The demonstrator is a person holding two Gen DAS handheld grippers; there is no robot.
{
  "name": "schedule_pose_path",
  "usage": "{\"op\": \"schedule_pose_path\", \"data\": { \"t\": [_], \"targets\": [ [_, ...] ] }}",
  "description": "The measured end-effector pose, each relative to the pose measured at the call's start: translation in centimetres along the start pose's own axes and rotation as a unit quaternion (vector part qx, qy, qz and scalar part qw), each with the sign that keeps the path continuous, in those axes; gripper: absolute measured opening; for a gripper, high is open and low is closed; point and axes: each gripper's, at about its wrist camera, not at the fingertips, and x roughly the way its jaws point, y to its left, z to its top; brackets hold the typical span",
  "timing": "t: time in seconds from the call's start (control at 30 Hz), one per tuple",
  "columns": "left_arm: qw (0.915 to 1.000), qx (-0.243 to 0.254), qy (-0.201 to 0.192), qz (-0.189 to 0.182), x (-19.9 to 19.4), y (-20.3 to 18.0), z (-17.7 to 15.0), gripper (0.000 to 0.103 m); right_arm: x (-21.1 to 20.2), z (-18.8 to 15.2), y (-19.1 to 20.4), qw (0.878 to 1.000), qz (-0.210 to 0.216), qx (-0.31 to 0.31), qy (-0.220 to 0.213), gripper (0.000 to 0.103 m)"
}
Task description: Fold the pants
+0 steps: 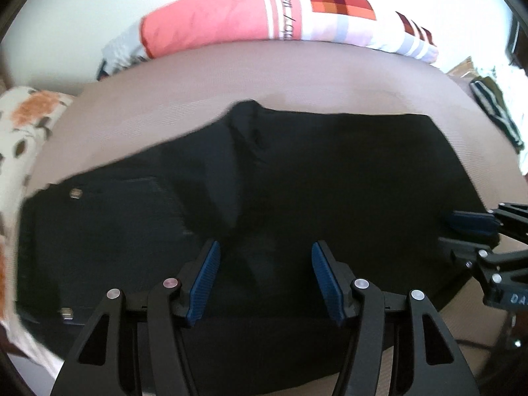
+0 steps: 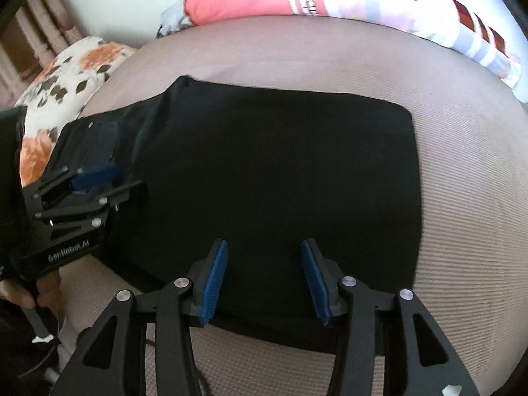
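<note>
Black pants (image 1: 297, 178) lie folded lengthwise on a beige bed, waistband with metal rivets at the left (image 1: 76, 193). They also fill the middle of the right wrist view (image 2: 280, 171). My left gripper (image 1: 265, 264) is open, hovering over the near edge by the seat and pocket. My right gripper (image 2: 264, 264) is open over the near edge of the leg part. Each gripper shows in the other's view: the right gripper (image 1: 468, 227) at the far right, the left gripper (image 2: 95, 178) at the left. Neither holds cloth.
The beige bed cover (image 2: 462, 198) surrounds the pants. A pink and checked quilt (image 1: 264, 13) lies along the far side. A floral pillow (image 2: 66, 76) sits at the left. A dark striped garment (image 1: 495, 112) lies at the far right.
</note>
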Motion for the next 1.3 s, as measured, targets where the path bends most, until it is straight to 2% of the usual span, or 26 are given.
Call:
{"op": "schedule_pose_path", "data": {
  "t": [0.1, 0.2, 0.37, 0.47, 0.67, 0.83, 0.9, 1.07, 1.13, 1.3],
  "targets": [
    [0.9997, 0.005, -0.008, 0.021, -1.2, 1.3, 0.2, 0.059, 0.3, 0.0, 1.4, 1.000, 0.011, -0.018, 0.008, 0.045],
    [0.9997, -0.003, -0.014, 0.019, -2.5, 3.4, 0.7, 0.059, 0.8, 0.3, 2.9, 0.999, 0.018, -0.035, 0.015, 0.045],
    [0.9978, -0.065, -0.006, -0.007, -3.8, 7.7, 1.6, 0.061, 1.8, 1.2, 5.7, 0.997, 0.036, -0.061, 0.024, 0.047],
    [0.9953, -0.097, -0.005, -0.003, -4.6, 10.5, 2.2, 0.061, 2.2, 1.6, 7.4, 0.995, 0.047, -0.079, 0.030, 0.047],
    [0.9882, -0.152, 0.004, 0.014, -5.7, 16.5, 2.6, 0.061, 2.9, 2.5, 9.3, 0.993, 0.066, -0.094, 0.036, 0.048],
    [0.9784, -0.205, 0.024, 0.002, -5.9, 22.7, 1.9, 0.061, 2.8, 3.1, 9.2, 0.992, 0.093, -0.079, 0.037, 0.049],
    [0.9751, -0.219, 0.036, 0.007, -5.7, 24.7, 1.5, 0.061, 2.6, 3.3, 8.9, 0.992, 0.099, -0.072, 0.035, 0.053],
    [0.9693, -0.234, 0.066, -0.038, -4.3, 28.4, -0.4, 0.061, 1.8, 4.3, 7.8, 0.993, 0.109, -0.039, 0.015, 0.056],
    [0.9625, -0.254, 0.082, -0.050, -3.1, 29.8, -1.5, 0.061, 1.5, 4.9, 7.1, 0.994, 0.113, -0.014, 0.004, 0.056],
    [0.9438, -0.289, 0.096, -0.127, -0.7, 32.0, -3.1, 0.061, 1.8, 6.0, 6.6, 0.995, 0.096, 0.023, -0.003, 0.056]
  ]
}}
